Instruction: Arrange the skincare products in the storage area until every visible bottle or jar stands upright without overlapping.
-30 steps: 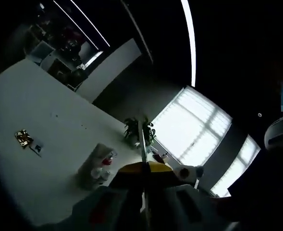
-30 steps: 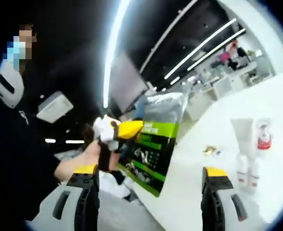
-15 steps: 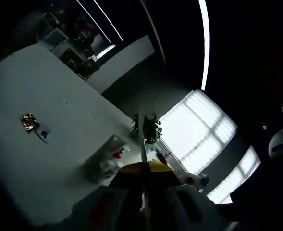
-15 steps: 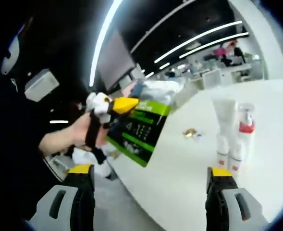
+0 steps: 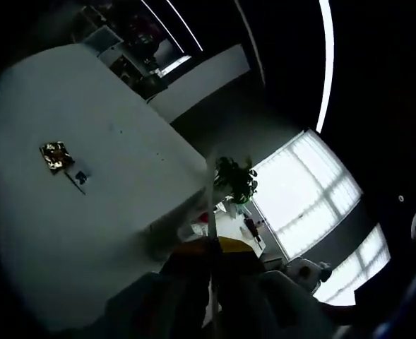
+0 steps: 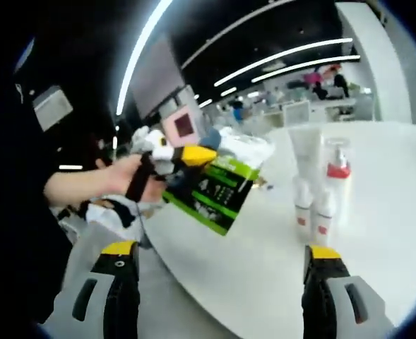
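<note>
Right gripper (image 6: pixel 218 282) is hovering off the near edge of the white table (image 6: pixel 377 233) with its yellow-tipped jaws spread wide and nothing between them. Left gripper (image 6: pixel 186 157), seen in the right gripper view, is sitting in the person's hand (image 6: pixel 133 176) with its jaws pressed together on a green and black package (image 6: pixel 218 194), which is hanging over the table's left edge. In the left gripper view those same jaws are meeting on the thin edge of the package (image 5: pixel 210 212). Skincare products (image 6: pixel 319 187) are standing upright in a tight group out on the tabletop, well apart from both grippers: a white tube, a pump bottle with a red collar, and small white bottles in front. A small gold packet (image 5: pixel 54 155) is lying on the tabletop.
</note>
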### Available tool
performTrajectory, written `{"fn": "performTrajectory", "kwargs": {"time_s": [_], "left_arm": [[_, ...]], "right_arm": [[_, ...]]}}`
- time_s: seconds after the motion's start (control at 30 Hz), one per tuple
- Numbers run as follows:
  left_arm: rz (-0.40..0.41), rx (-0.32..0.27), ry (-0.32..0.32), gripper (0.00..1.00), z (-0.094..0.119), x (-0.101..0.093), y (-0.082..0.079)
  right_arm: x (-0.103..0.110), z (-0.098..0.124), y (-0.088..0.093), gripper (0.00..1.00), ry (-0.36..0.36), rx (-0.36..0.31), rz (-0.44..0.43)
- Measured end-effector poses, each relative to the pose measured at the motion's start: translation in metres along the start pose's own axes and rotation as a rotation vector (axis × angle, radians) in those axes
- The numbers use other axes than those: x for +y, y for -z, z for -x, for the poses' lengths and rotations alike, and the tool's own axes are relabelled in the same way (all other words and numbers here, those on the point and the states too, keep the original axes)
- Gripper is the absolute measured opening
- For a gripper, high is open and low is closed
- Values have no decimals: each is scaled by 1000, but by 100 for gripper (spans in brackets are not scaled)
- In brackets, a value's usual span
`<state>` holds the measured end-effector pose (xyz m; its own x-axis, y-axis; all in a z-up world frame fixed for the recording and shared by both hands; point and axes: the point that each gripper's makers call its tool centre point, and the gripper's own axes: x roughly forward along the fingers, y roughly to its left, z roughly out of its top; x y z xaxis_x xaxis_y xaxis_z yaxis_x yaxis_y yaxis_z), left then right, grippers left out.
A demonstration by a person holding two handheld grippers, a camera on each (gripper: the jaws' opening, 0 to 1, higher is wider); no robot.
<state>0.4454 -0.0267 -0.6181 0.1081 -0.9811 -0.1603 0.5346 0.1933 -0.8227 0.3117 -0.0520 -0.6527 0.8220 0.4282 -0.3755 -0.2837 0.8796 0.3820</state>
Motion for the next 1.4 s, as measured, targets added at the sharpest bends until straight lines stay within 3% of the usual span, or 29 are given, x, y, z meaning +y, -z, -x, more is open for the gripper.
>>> {"fn": "performTrajectory", "kwargs": {"time_s": [0.4, 0.7, 1.07, 1.4], "left_arm": [[46, 7, -29, 2, -16, 34, 4], [76, 46, -65, 2, -31, 62, 12], [118, 89, -146, 2, -52, 98, 24], [140, 91, -173, 2, -62, 105, 32]], "right_arm": [[-5, -1, 6, 98, 14, 22, -27], [-4, -3, 12, 97, 5, 47, -46], [-4, -2, 13, 94, 4, 47, -65], [-4, -3, 15, 94, 0, 57, -70]]}}
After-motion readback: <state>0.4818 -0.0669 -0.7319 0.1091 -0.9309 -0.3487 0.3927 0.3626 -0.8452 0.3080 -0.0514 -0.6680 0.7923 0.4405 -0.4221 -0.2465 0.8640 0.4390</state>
